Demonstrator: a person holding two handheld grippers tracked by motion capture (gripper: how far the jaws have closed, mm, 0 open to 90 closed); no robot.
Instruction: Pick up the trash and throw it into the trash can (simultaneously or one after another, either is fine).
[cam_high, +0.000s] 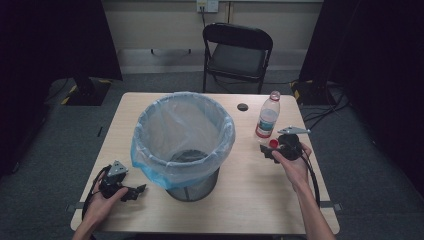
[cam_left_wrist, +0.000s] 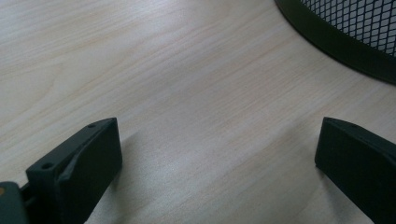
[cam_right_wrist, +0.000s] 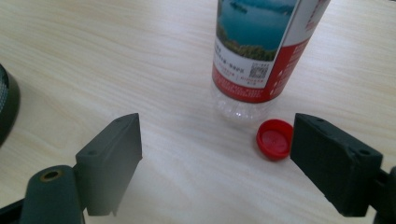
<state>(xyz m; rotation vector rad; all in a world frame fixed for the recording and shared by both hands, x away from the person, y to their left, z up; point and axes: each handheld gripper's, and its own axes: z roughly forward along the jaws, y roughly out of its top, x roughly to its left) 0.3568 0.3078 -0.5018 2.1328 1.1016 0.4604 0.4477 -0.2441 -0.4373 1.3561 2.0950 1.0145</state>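
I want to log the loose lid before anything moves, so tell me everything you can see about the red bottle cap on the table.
The red bottle cap is a small round plastic cap lying flat on the pale wooden table with its hollow inside facing up. It sits off the bottle, close beside the base of the upright clear plastic bottle with the red and blue label. It lies just inside one jaw of the open right gripper; whether that jaw touches it is unclear.

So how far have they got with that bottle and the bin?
The red cap already lies on the table beside the upright bottle. The right gripper has its fingers spread open near both, gripping nothing; the left gripper rests open by the bin. Likely left: putting the bottle and cap in the bin.
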